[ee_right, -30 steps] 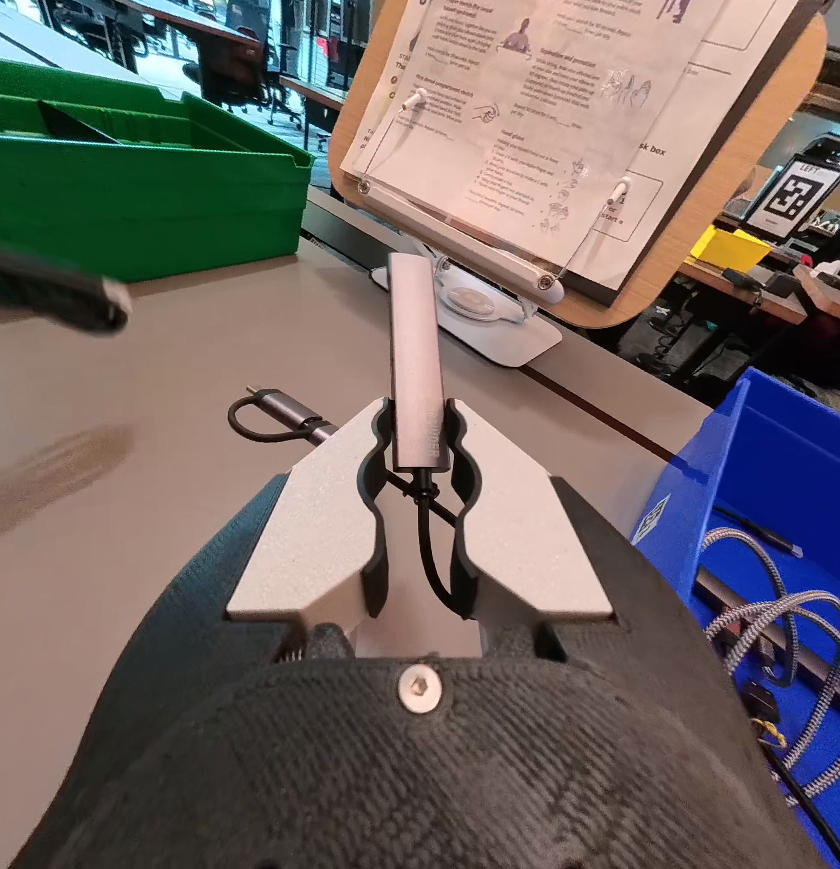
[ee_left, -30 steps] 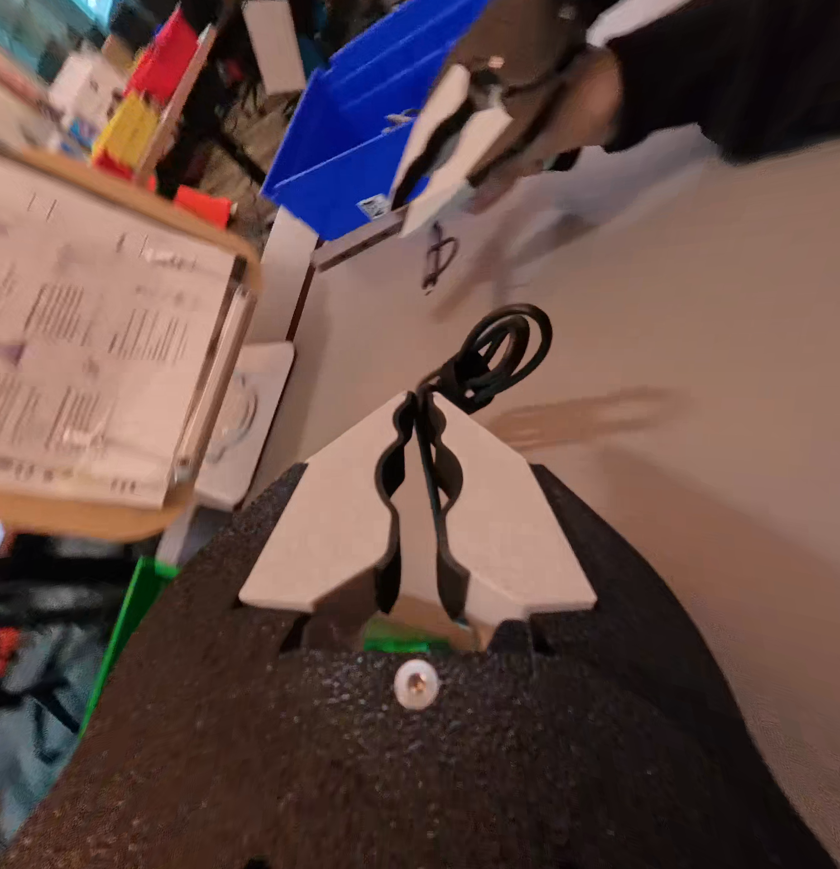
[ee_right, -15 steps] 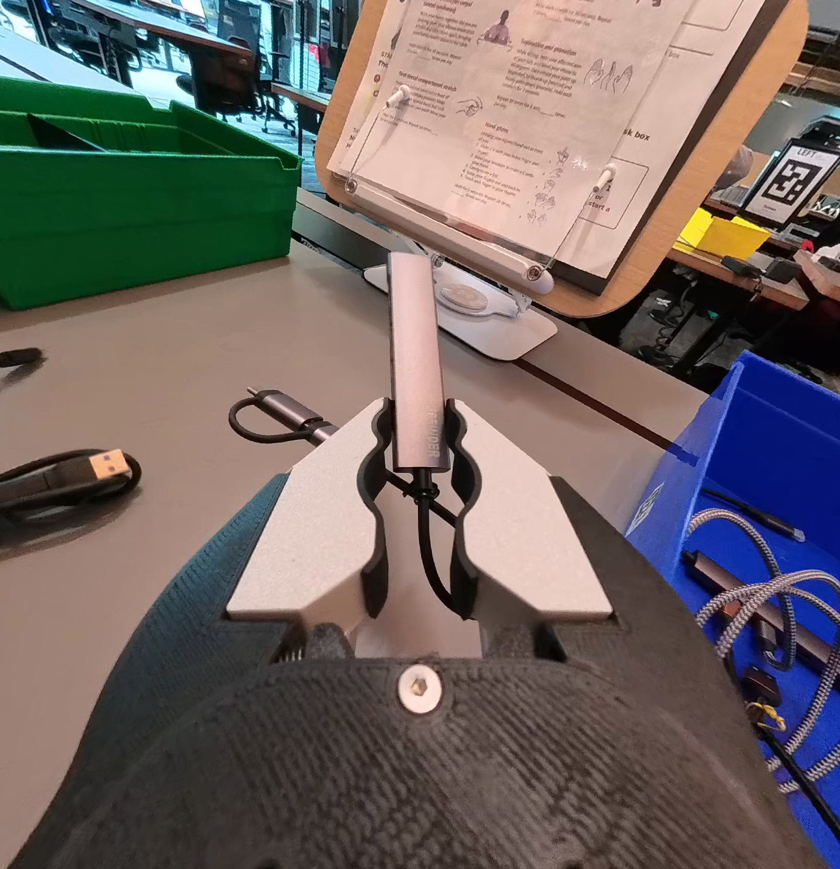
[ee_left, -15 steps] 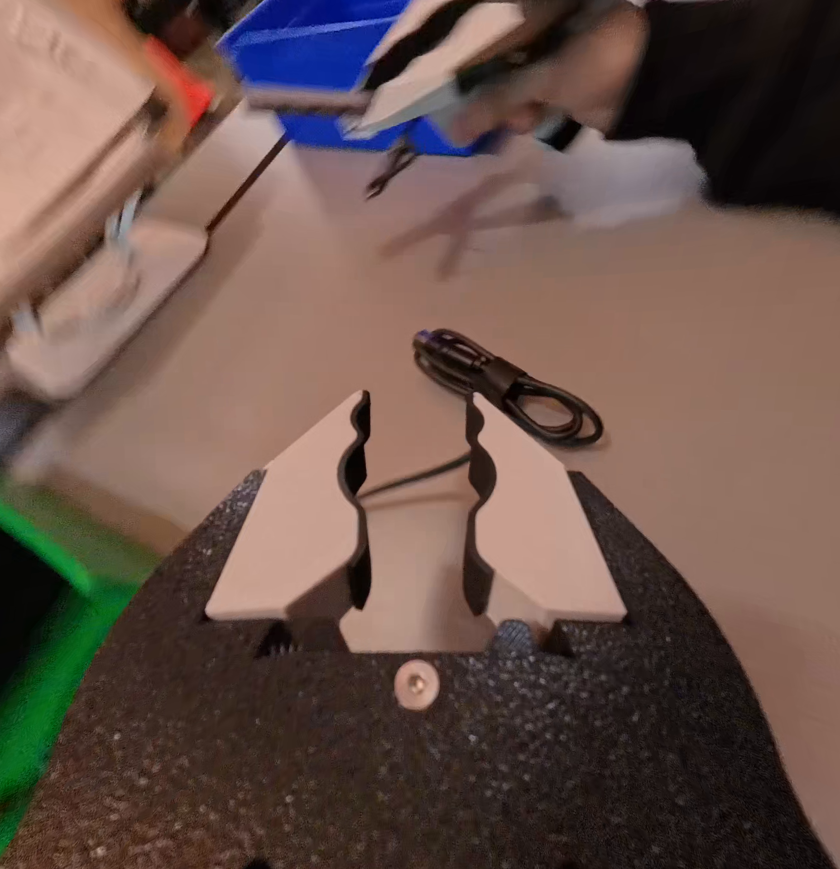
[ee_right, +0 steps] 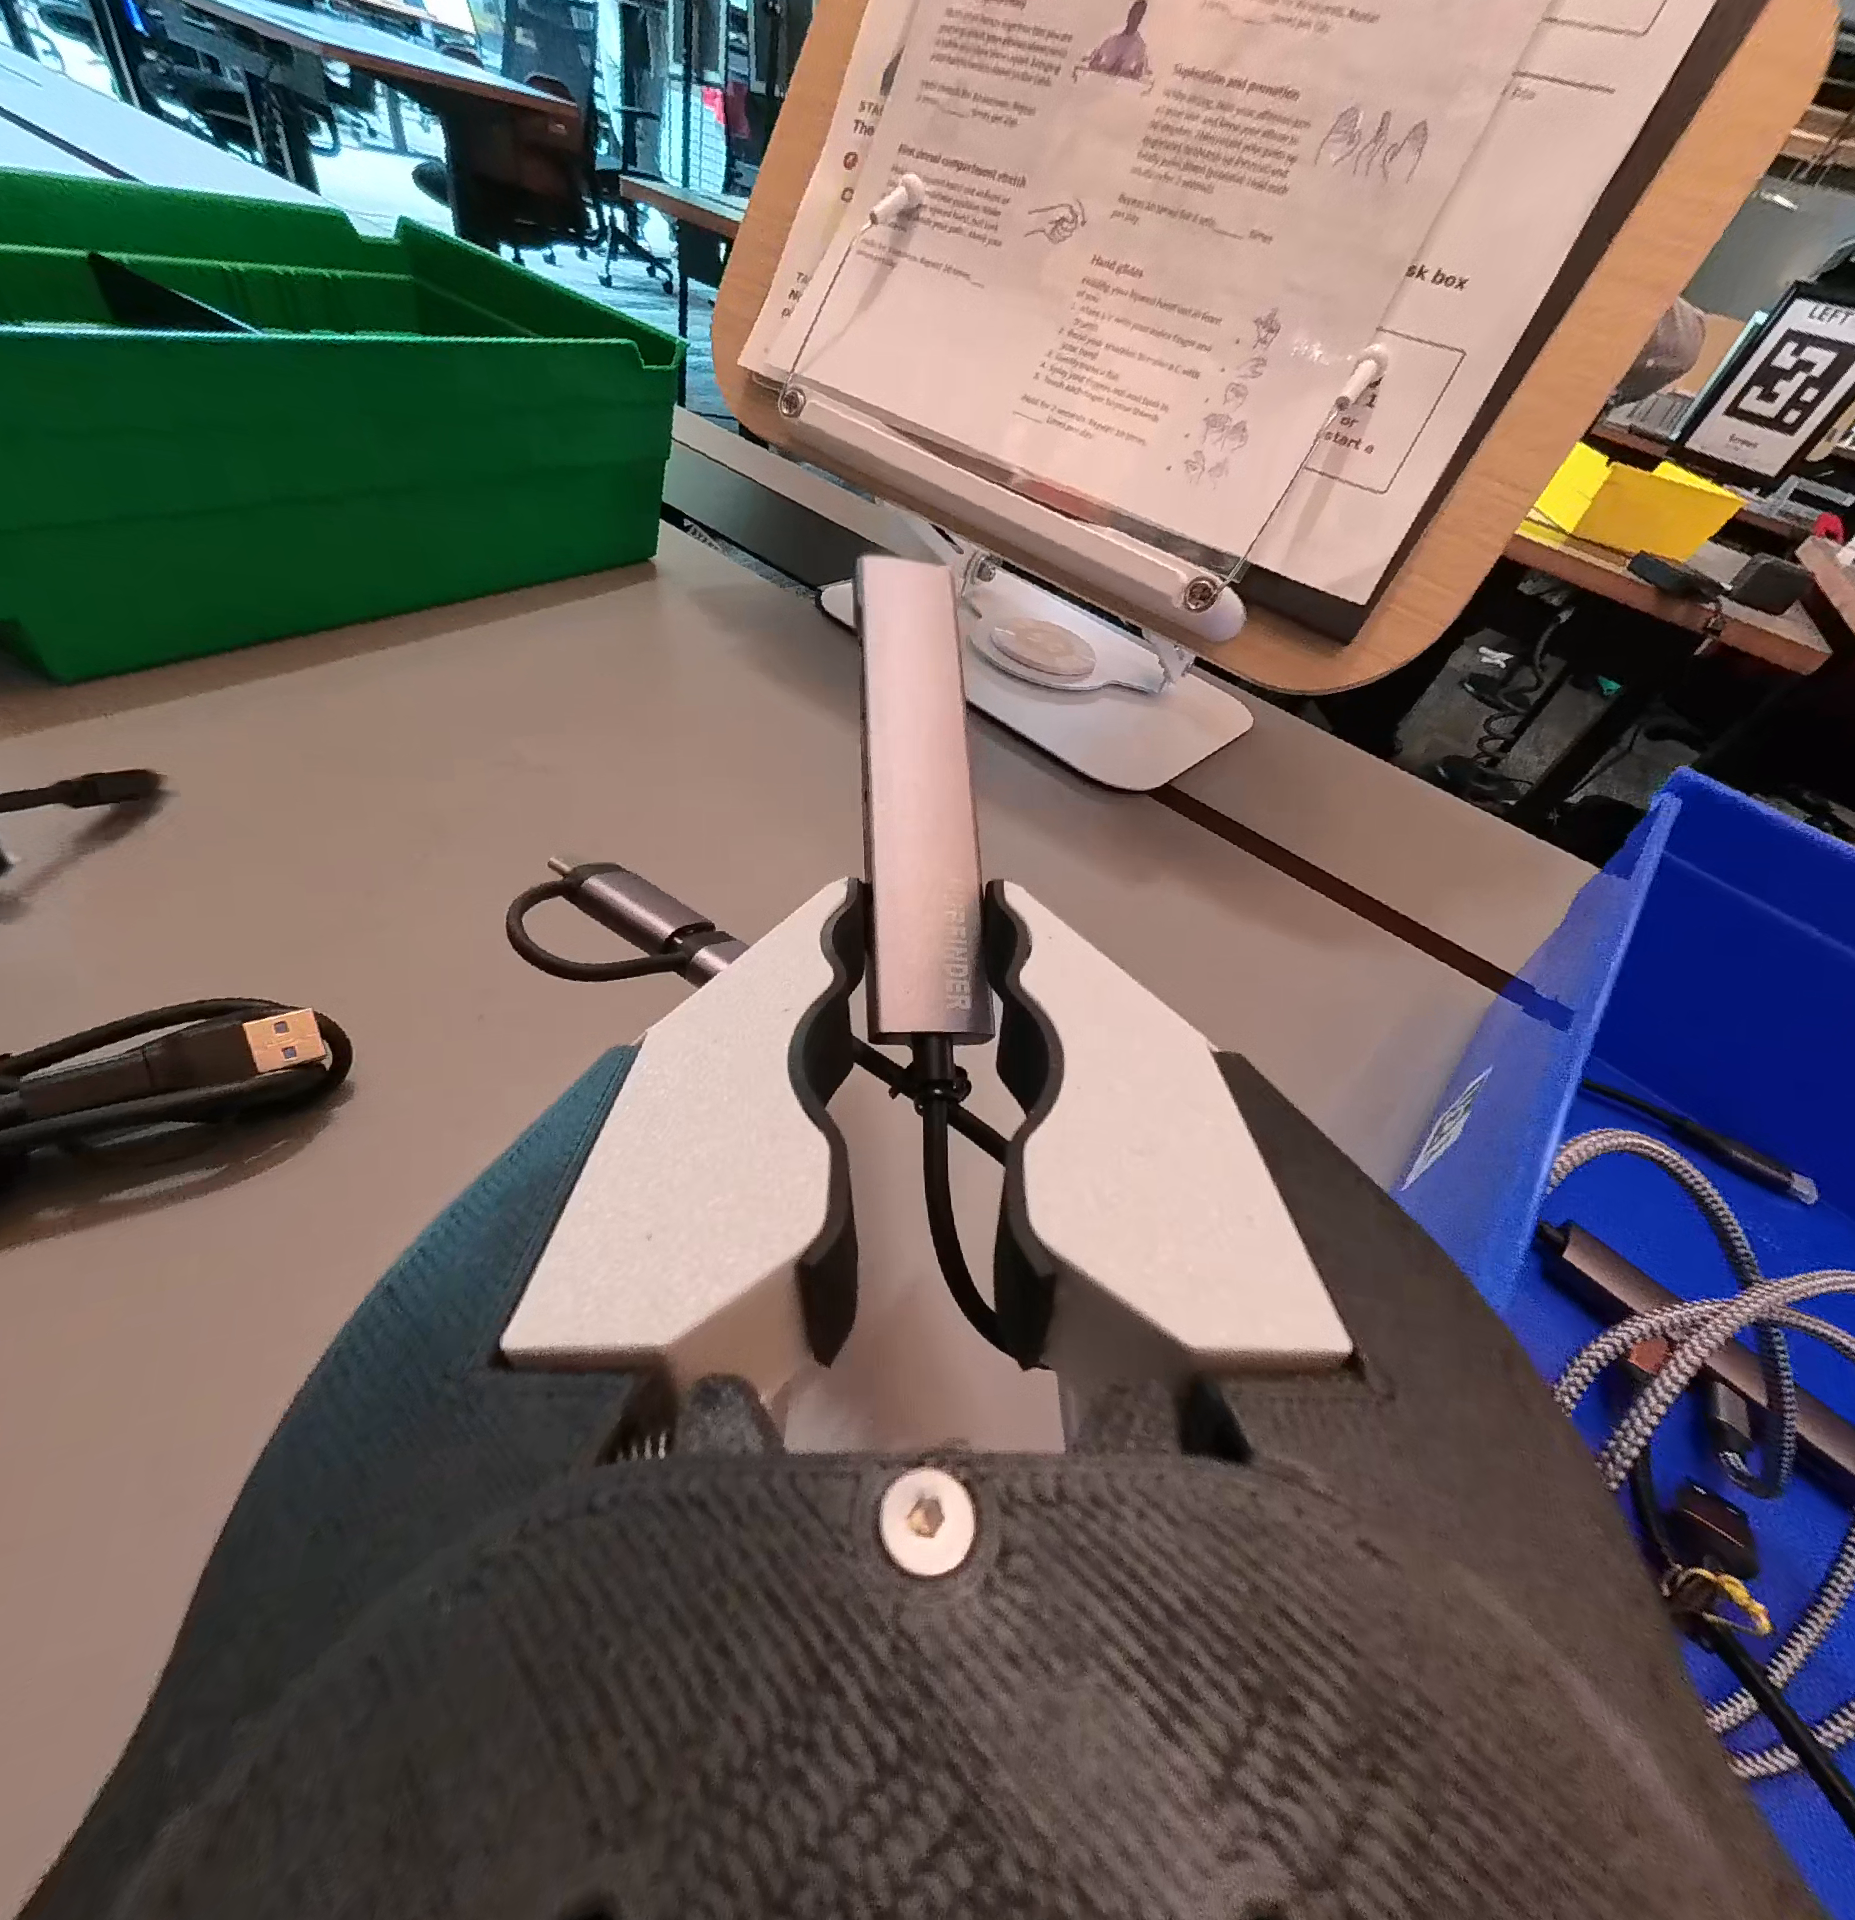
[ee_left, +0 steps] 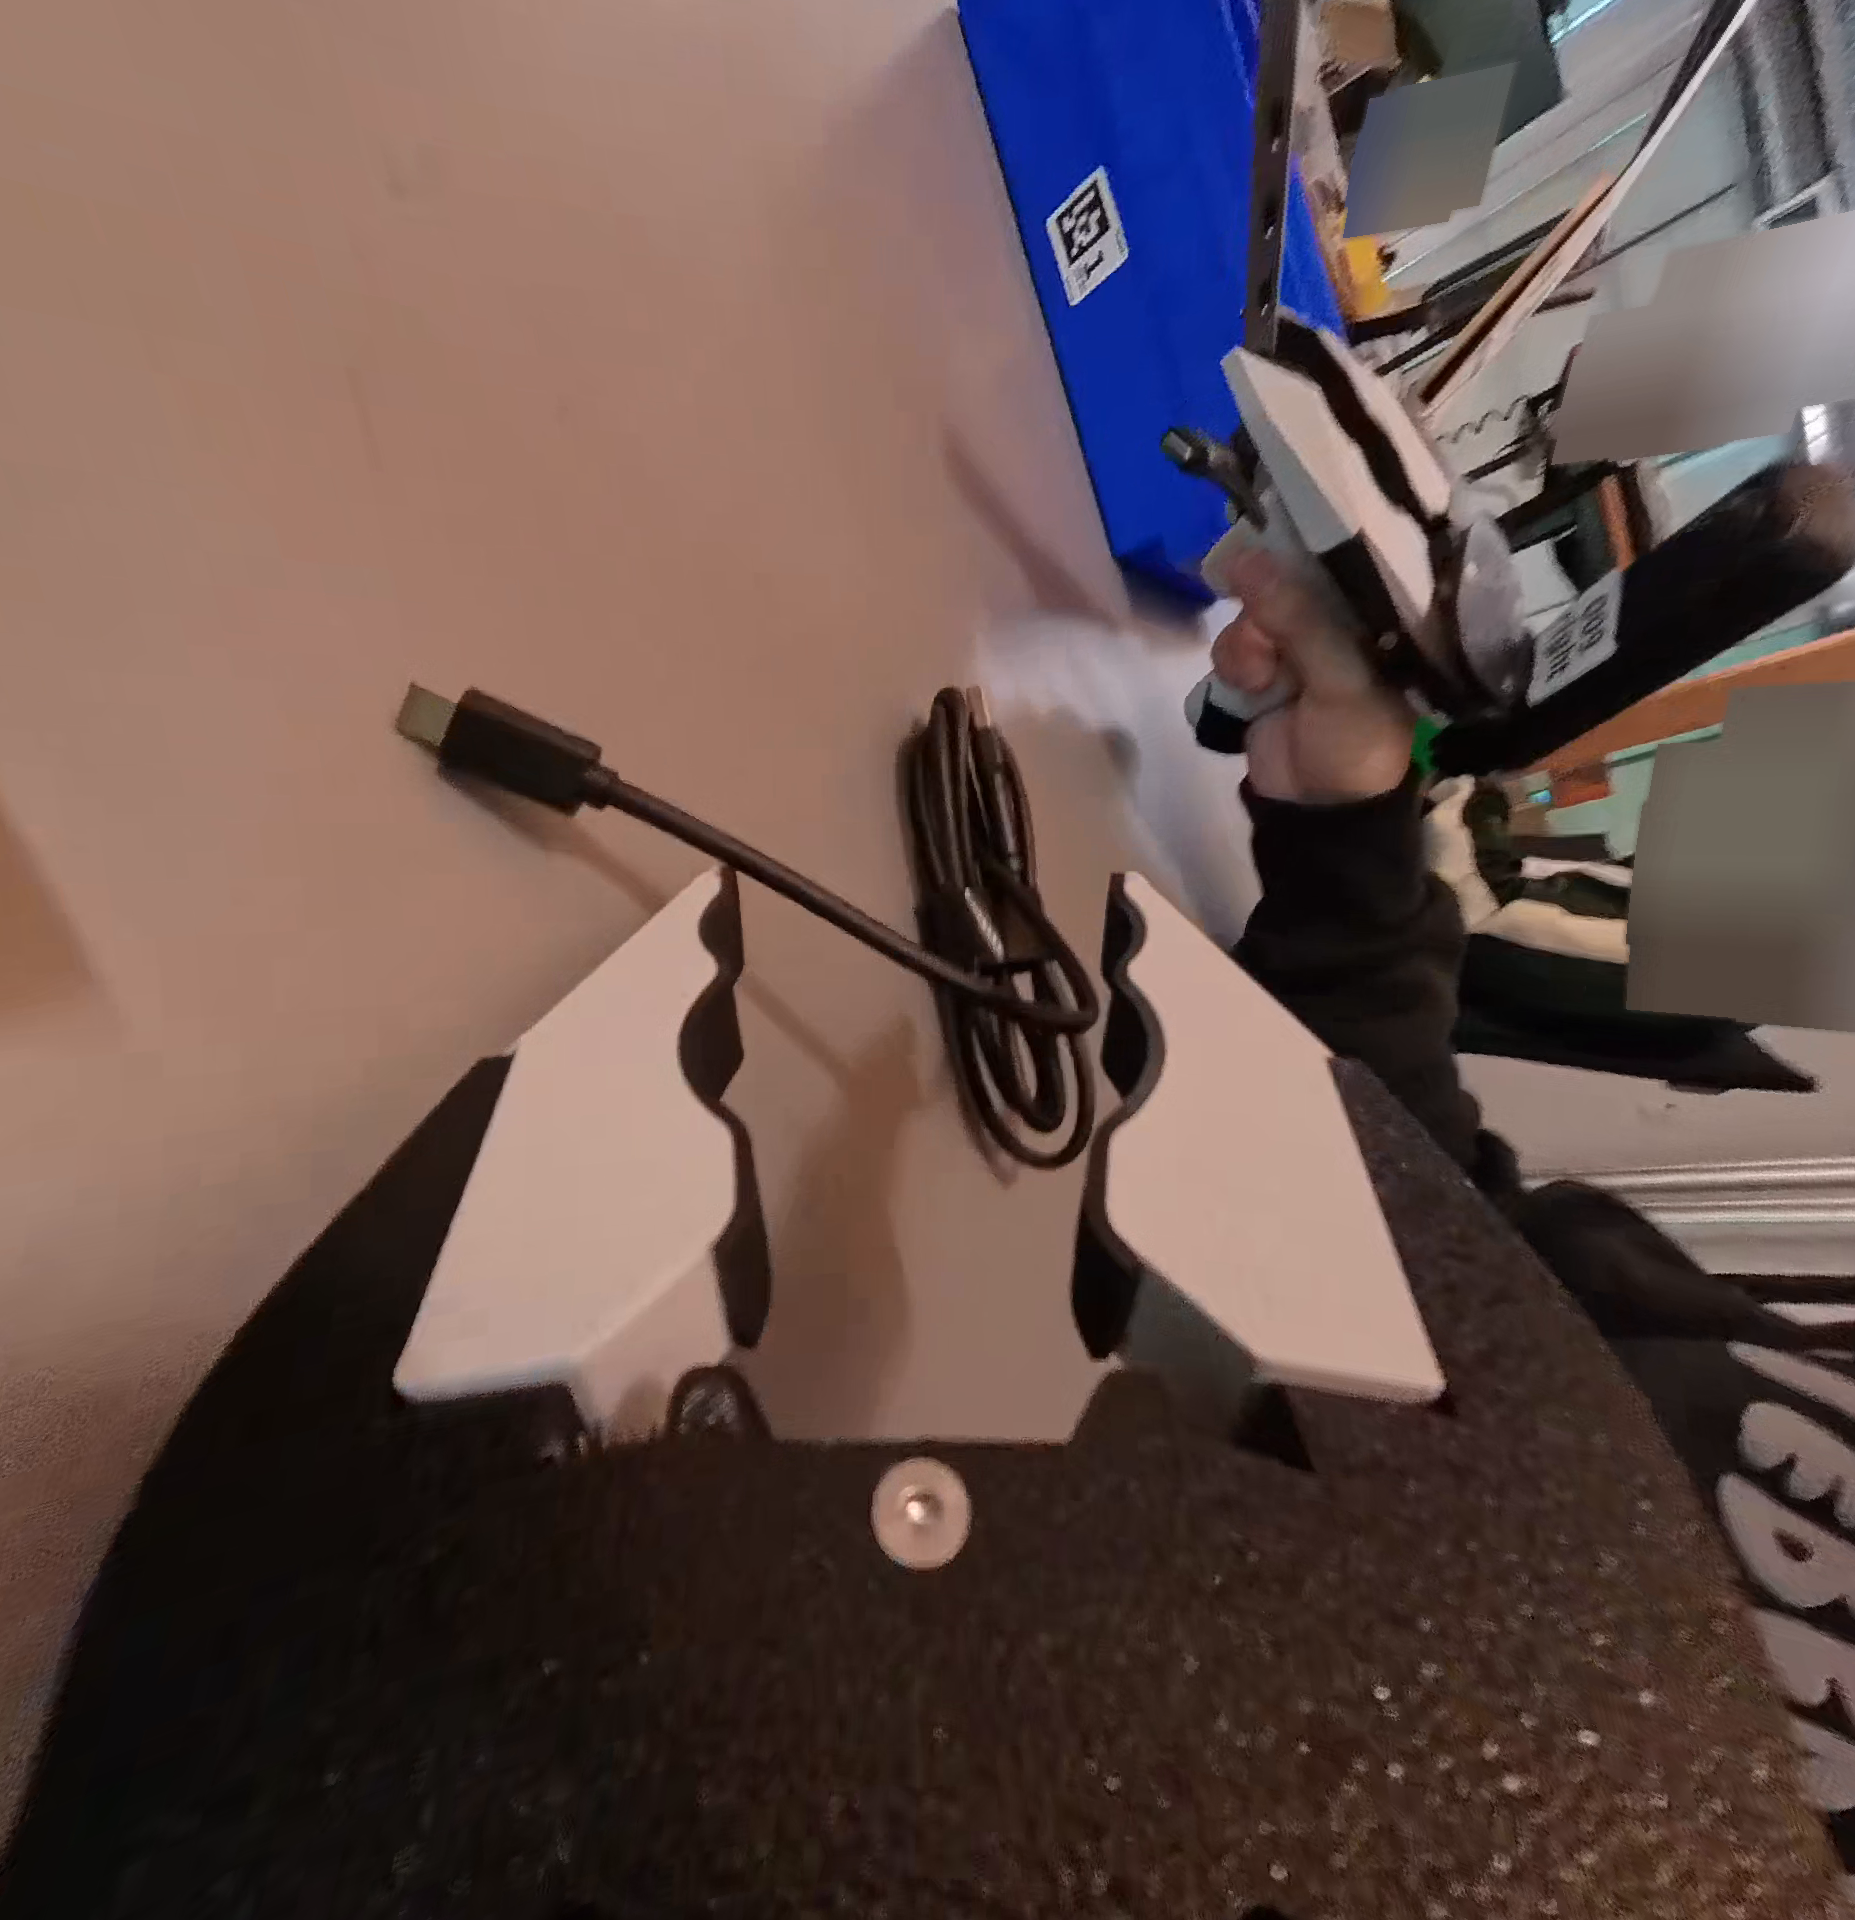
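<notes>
Two grippers: the left gripper (ee_left: 918,904) and the right gripper (ee_right: 921,904). One grey hub stick (ee_right: 915,790), with one short grey adapter plug (ee_right: 632,914) beside it. One coiled black cable (ee_left: 990,966) with a flat plug on the surface (ee_right: 487,790). Two bins: one green bin (ee_right: 310,457) and one blue bin (ee_right: 1733,935). In the blue bin, at least one braided cable (ee_right: 1671,1340). One document stand (ee_right: 1162,312)
</notes>
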Available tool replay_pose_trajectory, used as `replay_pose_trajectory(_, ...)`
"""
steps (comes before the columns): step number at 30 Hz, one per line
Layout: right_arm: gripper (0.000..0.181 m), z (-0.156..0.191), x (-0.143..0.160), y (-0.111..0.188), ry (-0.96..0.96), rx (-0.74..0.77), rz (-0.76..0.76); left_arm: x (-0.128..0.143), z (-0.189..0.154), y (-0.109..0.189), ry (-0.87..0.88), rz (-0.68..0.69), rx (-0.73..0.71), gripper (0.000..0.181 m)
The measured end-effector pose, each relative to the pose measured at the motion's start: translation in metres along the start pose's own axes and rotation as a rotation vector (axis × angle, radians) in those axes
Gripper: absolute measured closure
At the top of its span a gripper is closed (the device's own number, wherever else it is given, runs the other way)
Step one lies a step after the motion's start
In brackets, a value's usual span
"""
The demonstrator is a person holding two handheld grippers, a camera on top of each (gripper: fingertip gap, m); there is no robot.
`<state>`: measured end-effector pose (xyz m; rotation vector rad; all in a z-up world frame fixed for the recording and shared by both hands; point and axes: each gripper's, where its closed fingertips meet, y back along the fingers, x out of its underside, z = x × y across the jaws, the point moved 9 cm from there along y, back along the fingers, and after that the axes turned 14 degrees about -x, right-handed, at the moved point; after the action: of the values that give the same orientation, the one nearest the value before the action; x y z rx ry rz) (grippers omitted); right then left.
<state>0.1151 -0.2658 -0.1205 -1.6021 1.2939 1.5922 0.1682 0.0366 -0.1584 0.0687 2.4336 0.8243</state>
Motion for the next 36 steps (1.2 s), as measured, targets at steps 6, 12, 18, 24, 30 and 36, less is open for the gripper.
replay_pose_trajectory(6, 0.16, 0.001, 0.001, 0.0, 0.01, -0.005, 0.003, -0.015, 0.002, -0.017, -0.203, -0.084, -0.191, 0.161)
replay_pose_trajectory(12, 0.16, 0.003, -0.001, -0.001, 0.026, -0.009, 0.012, -0.012, -0.038, -0.021, -0.838, -0.194, -0.352, 0.172)
replay_pose_trajectory(18, 0.16, 0.003, 0.001, -0.001, 0.036, -0.012, 0.026, -0.025, -0.045, -0.032, -0.92, -0.17, -0.296, 0.176)
replay_pose_trajectory(24, 0.16, 0.005, 0.0, -0.001, -0.005, -0.089, 0.057, -0.045, -0.062, -0.03, -0.919, -0.168, -0.102, 0.18)
replay_pose_trajectory(30, 0.16, 0.005, 0.004, -0.004, -0.065, -0.099, 0.115, -0.068, -0.1, -0.035, -1.262, -0.048, -0.383, 0.18)
replay_pose_trajectory(36, 0.16, 0.001, 0.011, -0.006, -0.1, -0.007, 0.18, -0.073, -0.122, -0.071, -1.371, -0.022, -0.526, 0.18)
